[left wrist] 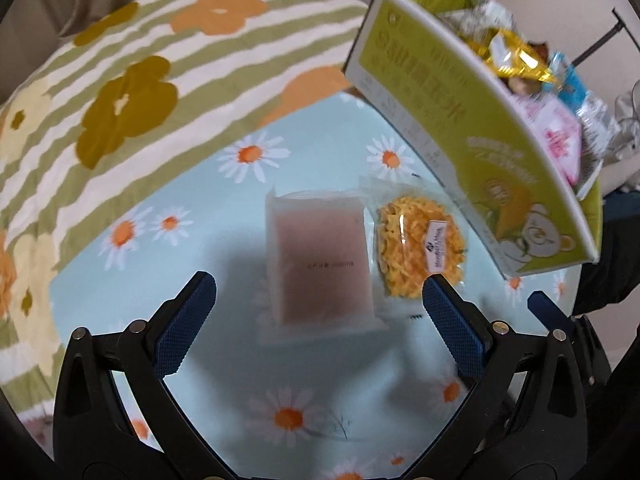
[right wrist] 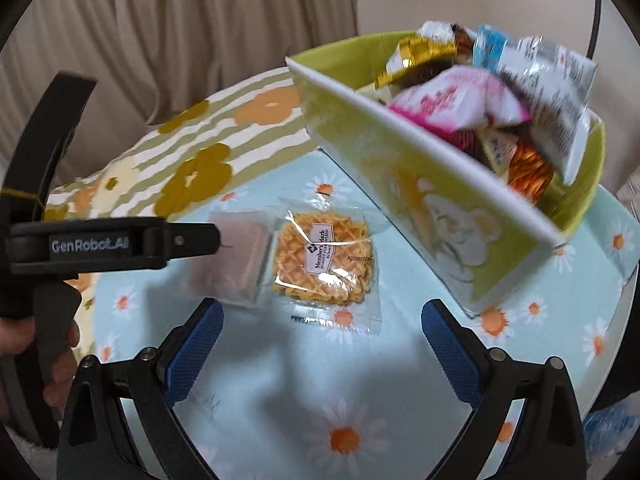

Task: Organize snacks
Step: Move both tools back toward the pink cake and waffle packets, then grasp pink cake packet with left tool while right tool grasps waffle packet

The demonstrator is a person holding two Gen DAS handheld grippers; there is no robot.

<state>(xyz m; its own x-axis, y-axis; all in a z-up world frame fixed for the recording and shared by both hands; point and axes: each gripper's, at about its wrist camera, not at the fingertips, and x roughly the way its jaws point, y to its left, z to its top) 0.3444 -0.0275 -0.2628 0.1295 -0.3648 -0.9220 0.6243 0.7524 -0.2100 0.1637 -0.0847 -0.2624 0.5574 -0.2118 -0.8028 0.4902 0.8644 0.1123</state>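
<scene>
We work over a round table (left wrist: 224, 364) covered in a pale blue daisy-print cloth, with a green-striped flowered cushion (left wrist: 132, 92) pressed against its rim from nine to twelve o'clock. At about two o'clock on the table we see a lime-green cardboard box (right wrist: 448, 200) with a cartoon bear on its side, tilted and heaped with snack packets: a pink-and-white pouch (right wrist: 460, 106), a gold foil wrapper (right wrist: 420, 50) and a grey-white bag (right wrist: 556, 92) stick out above the rim. Near the middle of the table two snacks lie flat, touching edge to edge: a frosted packet with a pinkish block (left wrist: 322, 264) inside, and at its three o'clock a clear-wrapped waffle crisp (right wrist: 326, 258) with a Member's Mark label. Our left gripper (left wrist: 320, 300) hovers over the pinkish packet with its blue-padded fingers spread wide and nothing between them. Our right gripper (right wrist: 322, 328) hangs above the cloth just short of the waffle, fingers likewise wide apart and empty. In the right wrist view a hand (right wrist: 24, 344) grips the left tool's handle at nine o'clock
</scene>
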